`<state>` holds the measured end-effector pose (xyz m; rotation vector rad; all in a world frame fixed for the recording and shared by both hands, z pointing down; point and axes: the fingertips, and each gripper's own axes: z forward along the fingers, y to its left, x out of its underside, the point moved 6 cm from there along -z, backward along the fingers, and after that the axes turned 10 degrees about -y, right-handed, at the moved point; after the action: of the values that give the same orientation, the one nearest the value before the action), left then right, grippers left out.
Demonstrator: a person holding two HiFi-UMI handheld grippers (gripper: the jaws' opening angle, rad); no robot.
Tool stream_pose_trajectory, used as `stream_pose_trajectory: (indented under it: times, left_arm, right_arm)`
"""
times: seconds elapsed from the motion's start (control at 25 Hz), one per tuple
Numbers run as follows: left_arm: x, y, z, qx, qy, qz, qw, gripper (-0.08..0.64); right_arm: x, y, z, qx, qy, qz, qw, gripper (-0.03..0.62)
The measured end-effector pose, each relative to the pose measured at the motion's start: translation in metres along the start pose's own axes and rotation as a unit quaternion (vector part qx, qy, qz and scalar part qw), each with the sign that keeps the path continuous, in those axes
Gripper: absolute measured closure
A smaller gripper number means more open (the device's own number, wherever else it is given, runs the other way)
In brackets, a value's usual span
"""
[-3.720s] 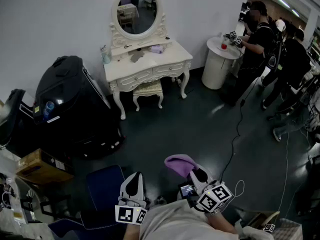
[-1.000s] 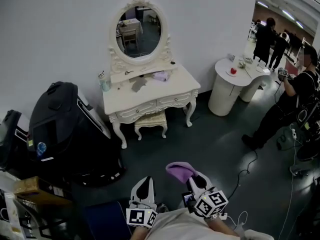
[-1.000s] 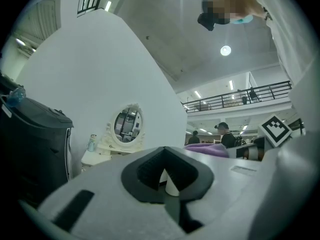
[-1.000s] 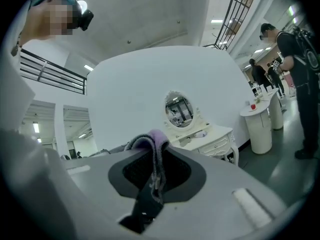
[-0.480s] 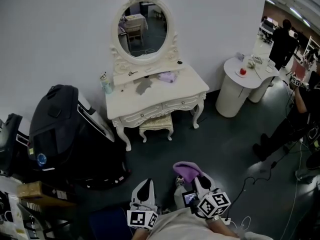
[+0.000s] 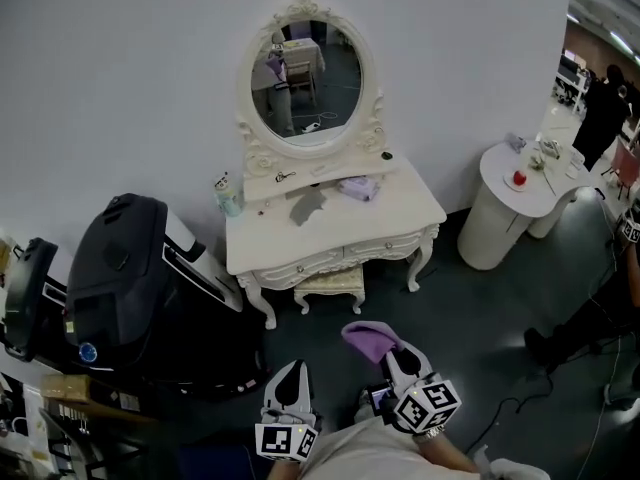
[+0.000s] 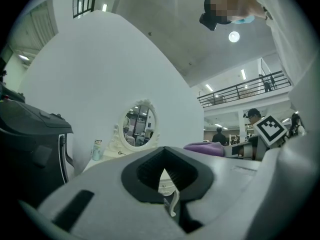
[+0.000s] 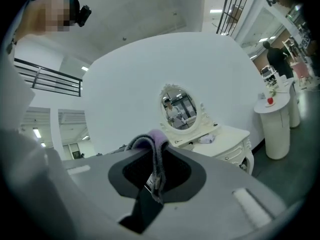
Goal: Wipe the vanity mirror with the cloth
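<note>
An oval vanity mirror (image 6: 312, 78) in an ornate white frame stands on a cream dressing table (image 6: 400, 220) against the wall. In both gripper views the mirror (image 7: 139, 129) (image 8: 178, 108) is small and far ahead. My right gripper (image 6: 392, 353) is shut on a purple cloth (image 6: 368, 339), which folds over its closed jaws (image 8: 151, 143). My left gripper (image 6: 287, 380) is shut with nothing in it; the cloth (image 7: 205, 148) shows to its right. Both grippers are low in the head view, well short of the table.
A stool (image 6: 331, 284) sits under the dressing table. A black massage chair (image 6: 115, 268) stands left of it. A round white side table (image 6: 512, 213) with small items is at right. A person (image 6: 608, 98) stands at far right. Small items (image 6: 358, 188) lie on the tabletop.
The dressing table and mirror have come nearer and shifted right in the head view. Both grippers keep their place at the frame's bottom, the cloth still held.
</note>
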<state>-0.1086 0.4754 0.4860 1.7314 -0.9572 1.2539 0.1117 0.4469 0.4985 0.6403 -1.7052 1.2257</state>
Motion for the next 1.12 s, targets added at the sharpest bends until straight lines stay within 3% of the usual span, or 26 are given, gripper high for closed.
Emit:
stream_pose_trajectory:
  times: [0.28, 0.64, 0.92, 1.12]
  left_arm:
    - [0.008, 0.002, 0.081, -0.033, -0.022, 0.010, 0.9992, 0.561]
    - [0.025, 0.018, 0.150, -0.037, -0.020, 0.012, 0.9990, 0.561]
    - [0.045, 0.070, 0.210, -0.041, -0.020, -0.001, 0.9990, 0.561]
    - [0.032, 0.119, 0.283, -0.019, -0.039, -0.004, 0.9990, 0.561]
  right_arm:
    - [-0.029, -0.051, 0.068, -0.042, 0.003, -0.010, 0.999, 0.540]
    - [-0.032, -0.103, 0.118, -0.001, 0.017, -0.006, 1.000, 0.540]
    - [-0.027, -0.116, 0.193, 0.002, 0.015, -0.016, 1.000, 0.540]
    - [-0.041, -0.119, 0.263, 0.012, 0.001, -0.025, 1.000, 0.540]
